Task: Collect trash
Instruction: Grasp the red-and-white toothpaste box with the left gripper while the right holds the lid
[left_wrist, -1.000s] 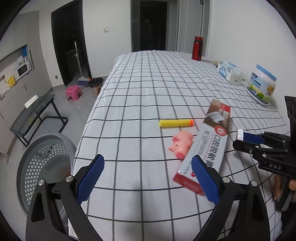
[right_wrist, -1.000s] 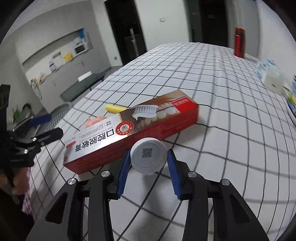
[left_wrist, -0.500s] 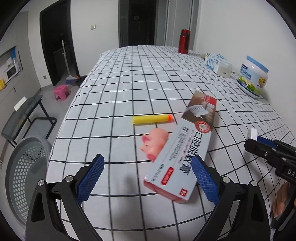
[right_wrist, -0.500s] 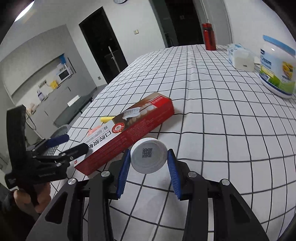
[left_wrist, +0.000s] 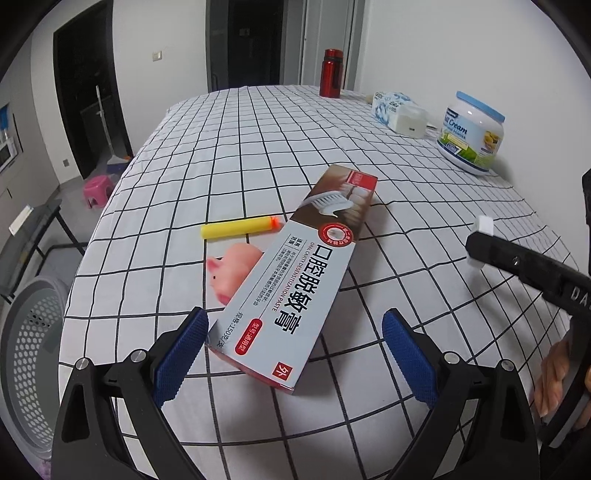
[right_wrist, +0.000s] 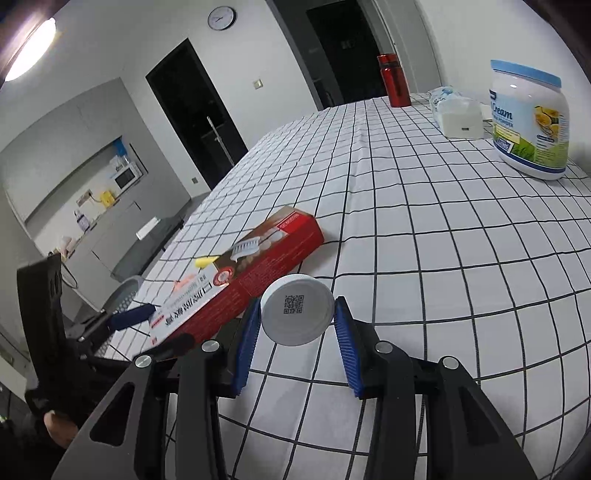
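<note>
Toothpaste box (left_wrist: 291, 288) near end between left fingers (left_wrist: 181, 354), untouched.

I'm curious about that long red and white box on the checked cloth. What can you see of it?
The long red and white cardboard toothpaste box lies flat, closed, slanting across the checked tablecloth. Its pale top shows Chinese lettering, a toothbrush picture and a red seal; the sides are red. A pink toy pig sits against one long side. Neither gripper touches it.

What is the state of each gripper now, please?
Left gripper: open, holding nothing; the toothpaste box lies between its fingers.
Right gripper: shut on a white round cap.
</note>
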